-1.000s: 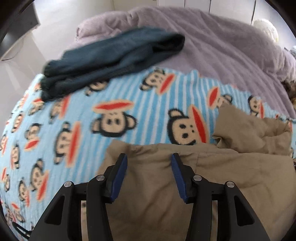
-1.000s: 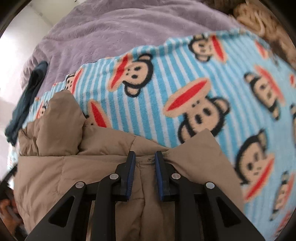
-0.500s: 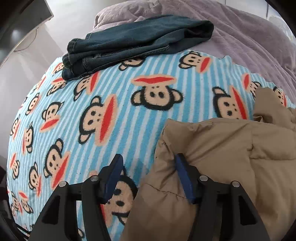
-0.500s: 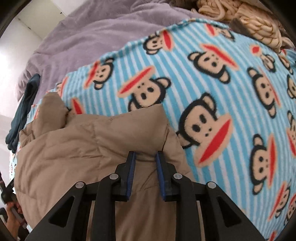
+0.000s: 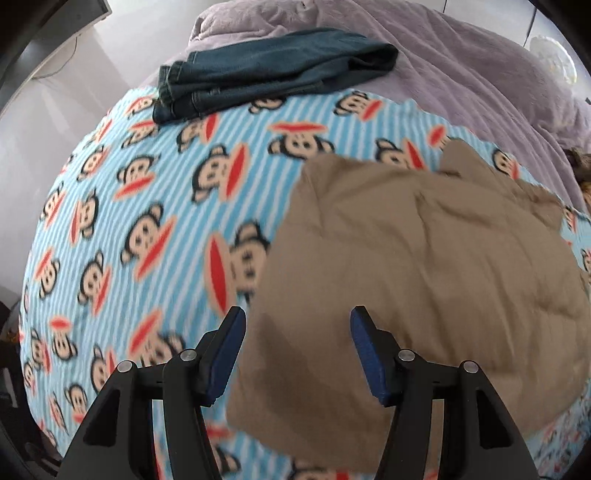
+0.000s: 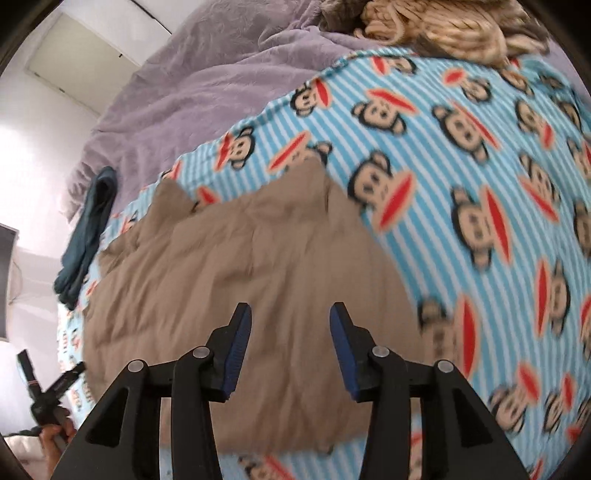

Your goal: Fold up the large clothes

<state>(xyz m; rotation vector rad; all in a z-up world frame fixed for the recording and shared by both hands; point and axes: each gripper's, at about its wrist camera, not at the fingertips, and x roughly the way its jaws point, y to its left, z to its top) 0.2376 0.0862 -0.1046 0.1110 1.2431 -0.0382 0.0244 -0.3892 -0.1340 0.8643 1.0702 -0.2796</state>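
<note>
1. Left wrist view: the left tongs (image 5: pixel 297 330) stand wide apart with nothing between the blue pads (image 5: pixel 225 354); they hang above the near left edge of a tan quilted puffy garment (image 5: pixel 424 280), and whether they touch it cannot be told.
2. Right wrist view: the right tongs (image 6: pixel 290 328) are also spread wide and grip nothing, poised over the near middle of the same tan garment (image 6: pixel 251 280).
3. That garment lies as a folded, rumpled block on a blue-and-white striped fleece blanket printed with red-mouthed monkey faces (image 5: pixel 140 229), which covers the bed. Two pointed corners of the tan cloth stick up along its far edge in the right wrist view.
4. Beyond the blanket lies a lilac plush bedspread (image 5: pixel 461 74), and on the border between the two rests a pair of dark blue denim jeans, folded (image 5: pixel 273 70), well apart from the tan garment.
5. Right wrist view again: the jeans (image 6: pixel 86 236) show at the far left edge of the bed, and a beige chunky knitted item (image 6: pixel 436 26) sits at the top, beyond the striped blanket (image 6: pixel 461 155).
6. Low at the left of that view, the person's hand (image 6: pixel 55 439) holds a black gripper frame; this part is small and blurred.
</note>
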